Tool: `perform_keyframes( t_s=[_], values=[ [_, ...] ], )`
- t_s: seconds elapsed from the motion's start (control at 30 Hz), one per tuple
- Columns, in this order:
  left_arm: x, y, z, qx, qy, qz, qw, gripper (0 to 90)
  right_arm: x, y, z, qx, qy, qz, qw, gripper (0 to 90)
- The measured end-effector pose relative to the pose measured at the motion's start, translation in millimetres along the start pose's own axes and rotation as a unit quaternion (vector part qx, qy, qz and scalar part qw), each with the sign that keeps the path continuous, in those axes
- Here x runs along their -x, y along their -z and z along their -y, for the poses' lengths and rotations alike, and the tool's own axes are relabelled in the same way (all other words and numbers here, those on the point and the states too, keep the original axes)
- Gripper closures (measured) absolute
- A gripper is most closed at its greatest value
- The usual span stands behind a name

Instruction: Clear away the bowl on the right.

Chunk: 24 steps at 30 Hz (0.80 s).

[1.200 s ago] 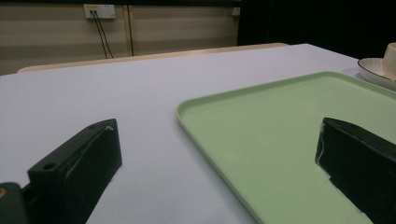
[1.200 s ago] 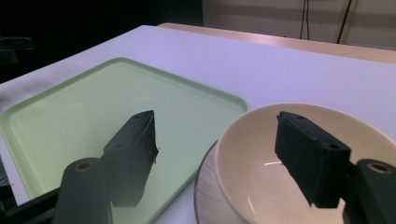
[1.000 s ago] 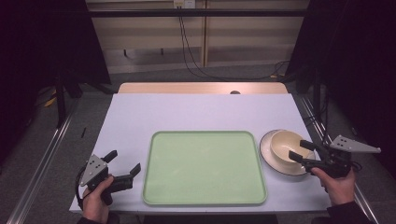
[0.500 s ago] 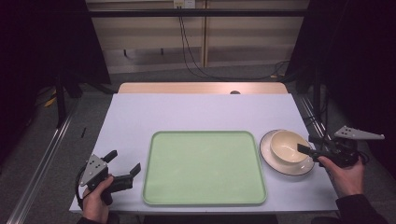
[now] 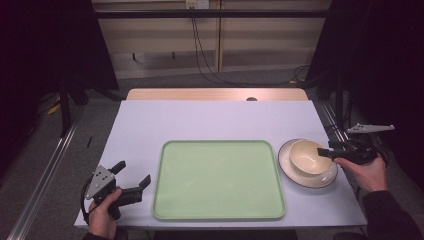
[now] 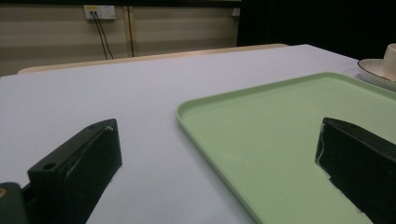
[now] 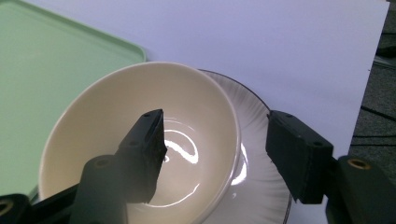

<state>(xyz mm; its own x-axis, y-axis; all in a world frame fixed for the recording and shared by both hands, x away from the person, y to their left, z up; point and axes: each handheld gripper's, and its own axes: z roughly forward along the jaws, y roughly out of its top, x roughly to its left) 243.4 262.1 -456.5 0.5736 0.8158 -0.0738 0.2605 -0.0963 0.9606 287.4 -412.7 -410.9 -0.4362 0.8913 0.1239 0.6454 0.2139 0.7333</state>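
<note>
The cream bowl [image 5: 309,156] sits on a white plate [image 5: 286,167] at the right of the bench [image 5: 220,117], just beside the green tray [image 5: 218,180]. The right tongs [image 7: 215,140] straddle the bowl's near rim, one jaw inside and one outside; the jaws have just been closing but do not yet press it. The left tongs [image 5: 134,176] rest apart on the bench left of the tray, holding nothing.

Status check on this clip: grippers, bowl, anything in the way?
Left gripper open, idle by green tray. Right gripper closing, straddling cream bowl's rim, no grip yet. Bowl on white plate. Nothing blocking.
</note>
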Motion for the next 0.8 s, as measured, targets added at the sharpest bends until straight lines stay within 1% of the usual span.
perform_keyframes(
  t_s=[0.03,0.1,0.13,0.17,0.2,0.23,0.3,0.4,0.43,0.47,0.5,0.53,0.57,0.6,0.63,0.67,0.7,0.73,0.77,0.8],
  values=[
    [0.3,0.1,-0.2,-0.002,-0.002,-0.005,1.0,0.4,1.7,-4.4,-3.4,-0.005,0.002,-0.001,1.0,40.0],
    [0.1,-0.2,-0.1,-0.001,-0.001,-0.003,1.0,0.4,3.2,-9.9,-7.3,-0.027,0.003,-0.003,0.9996,40.7],
    [0.1,-0.2,-0.1,-0.001,-0.001,-0.003,1.0,0.4,3.2,-9.9,-7.3,-0.027,0.003,-0.003,0.9996,40.7],
    [0.0,-0.2,-0.1,-0.001,-0.002,-0.003,1.0,0.4,4.2,-16.2,-10.2,-0.042,0.002,-0.001,0.9991,42.6],
    [0.0,-0.2,-0.1,-0.001,-0.002,-0.003,1.0,0.4,4.2,-16.2,-10.2,-0.042,0.002,-0.001,0.9991,42.6],
    [0.2,-0.2,-0.1,-0.001,-0.001,-0.002,1.0,0.4,4.5,-18.1,-11.7,-0.056,0.003,-0.001,0.9984,43.2],
    [0.1,-0.3,0.0,-0.001,0.0,-0.002,1.0,0.4,5.0,-23.9,-15.5,-0.07,0.0,0.006,0.9975,44.0],
    [0.1,-0.3,0.0,-0.001,-0.001,-0.002,1.0,0.4,6.1,-27.7,-17.6,-0.078,-0.001,0.001,0.9969,44.5],
    [0.4,0.1,-0.2,-0.002,-0.003,-0.005,1.0,0.4,6.6,-31.9,-18.7,-0.091,-0.001,-0.004,0.9959,43.8],
    [0.4,0.1,-0.2,-0.002,-0.003,-0.005,1.0,0.4,7.0,-34.3,-18.5,-0.092,0.004,0.002,0.9958,43.8],
    [0.1,-0.3,0.0,-0.001,0.0,-0.001,1.0,0.4,7.9,-36.2,-17.7,-0.095,0.003,-0.004,0.9955,43.9],
    [0.1,-0.3,0.0,-0.001,0.0,-0.001,1.0,0.4,7.9,-36.2,-17.7,-0.095,0.003,-0.004,0.9955,43.9],
    [0.2,-0.2,0.0,-0.002,-0.001,-0.004,1.0,0.4,8.7,-37.9,-16.3,-0.101,0.0,-0.006,0.9949,47.2],
    [0.2,-0.2,0.0,-0.002,-0.001,-0.004,1.0,0.4,9.7,-38.2,-15.4,-0.101,0.005,-0.002,0.9949,50.3],
    [0.2,-0.2,0.0,-0.002,-0.001,-0.004,1.0,0.4,10.0,-38.0,-14.7,-0.104,0.001,-0.009,0.9945,55.5],
    [0.2,-0.4,0.0,-0.002,-0.001,-0.004,1.0,0.4,10.6,-37.7,-13.8,-0.108,0.004,-0.008,0.9941,57.7],
    [0.3,-0.4,0.0,-0.002,-0.001,-0.004,1.0,0.4,11.0,-37.8,-13.1,-0.11,0.001,-0.006,0.9939,58.5],
    [0.3,-0.2,0.0,-0.002,-0.003,-0.005,1.0,0.4,11.8,-38.5,-11.9,-0.109,0.001,-0.011,0.994,60.6],
    [0.3,-0.2,0.0,-0.002,-0.003,-0.005,1.0,0.4,11.8,-38.5,-11.9,-0.109,0.001,-0.011,0.994,60.6],
    [0.0,0.1,-0.1,-0.004,-0.005,-0.004,1.0,0.4,12.3,-38.5,-11.4,-0.115,0.003,-0.012,0.9933,62.5]
  ],
)
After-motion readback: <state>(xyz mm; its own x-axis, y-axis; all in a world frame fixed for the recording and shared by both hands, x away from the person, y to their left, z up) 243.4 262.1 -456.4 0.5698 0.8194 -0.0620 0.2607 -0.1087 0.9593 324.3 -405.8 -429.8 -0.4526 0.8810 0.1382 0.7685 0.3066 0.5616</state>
